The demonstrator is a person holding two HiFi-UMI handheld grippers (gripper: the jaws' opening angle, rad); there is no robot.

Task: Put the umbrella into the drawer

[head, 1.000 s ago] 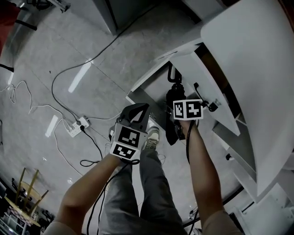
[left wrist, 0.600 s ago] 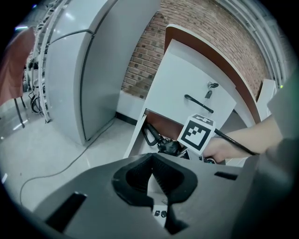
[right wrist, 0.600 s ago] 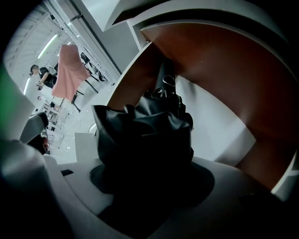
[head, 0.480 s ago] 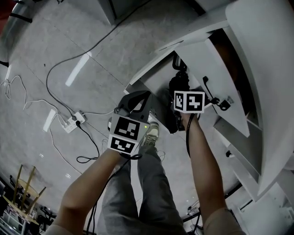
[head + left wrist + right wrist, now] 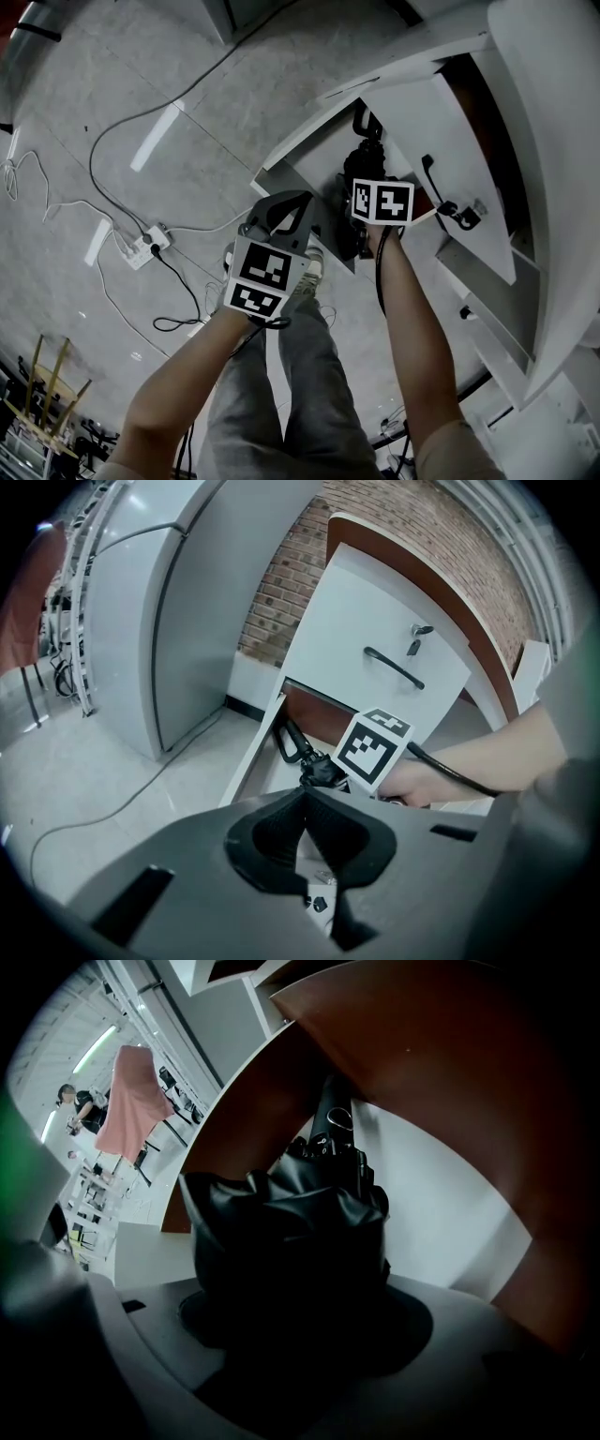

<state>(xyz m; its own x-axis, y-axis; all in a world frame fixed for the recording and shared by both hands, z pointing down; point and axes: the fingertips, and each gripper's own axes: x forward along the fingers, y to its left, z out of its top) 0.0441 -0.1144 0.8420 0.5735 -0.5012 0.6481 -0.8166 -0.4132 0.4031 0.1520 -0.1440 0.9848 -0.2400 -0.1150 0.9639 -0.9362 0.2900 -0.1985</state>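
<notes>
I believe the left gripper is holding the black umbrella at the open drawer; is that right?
Not quite: it is the right gripper that holds the black umbrella at the open drawer, as the right gripper view shows. The left gripper has nothing between its jaws.

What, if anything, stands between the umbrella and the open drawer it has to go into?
Nothing visible does. The folded umbrella points handle-first into the open drawer, and only the drawer's bare white floor and brown inner walls show around and beyond its handle.
</notes>
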